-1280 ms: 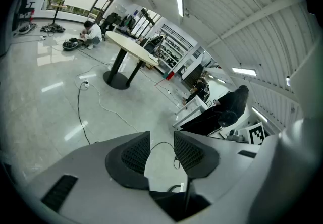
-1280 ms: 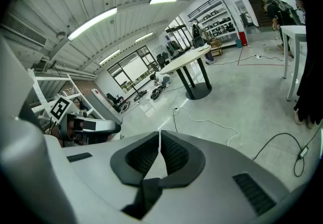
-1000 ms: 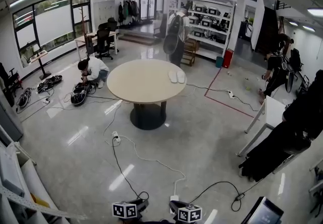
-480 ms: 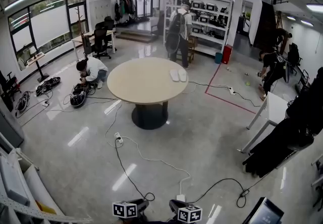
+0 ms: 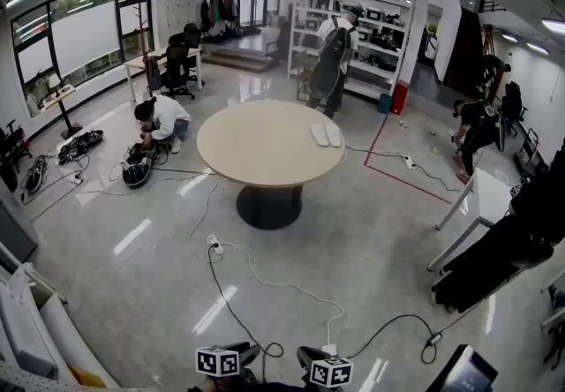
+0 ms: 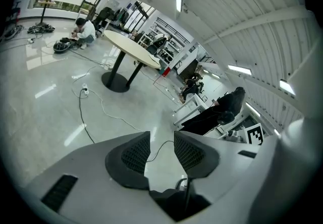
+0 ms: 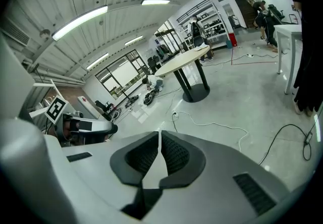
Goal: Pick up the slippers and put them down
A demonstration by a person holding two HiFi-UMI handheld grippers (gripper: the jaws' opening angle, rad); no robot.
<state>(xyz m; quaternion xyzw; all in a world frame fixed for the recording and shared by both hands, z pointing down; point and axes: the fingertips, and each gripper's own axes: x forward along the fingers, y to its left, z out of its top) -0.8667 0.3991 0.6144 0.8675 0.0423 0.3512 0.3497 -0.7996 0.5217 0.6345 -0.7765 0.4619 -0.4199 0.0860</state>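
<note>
A pair of pale slippers (image 5: 325,134) lies side by side on the right part of a round beige table (image 5: 256,147), far ahead across the room. In the head view only the marker cubes of my left gripper (image 5: 218,362) and right gripper (image 5: 331,373) show, at the bottom edge. The left gripper view shows my left gripper (image 6: 162,142) open over bare floor, nothing between its pads. My right gripper (image 7: 160,140) is shut and empty. The table (image 7: 184,59) stands far off in that view too.
A power strip (image 5: 214,247) and white and black cables (image 5: 291,289) trail over the floor between me and the table. A person crouches (image 5: 161,119) at the left, another with a backpack (image 5: 334,59) stands by the shelves. A white table (image 5: 481,196) and dark bags (image 5: 499,258) are at the right.
The whole view has advanced towards the round table, which now sits slightly larger and further right. The person with the backpack has walked right along the shelves. Both grippers' jaws are unchanged.
</note>
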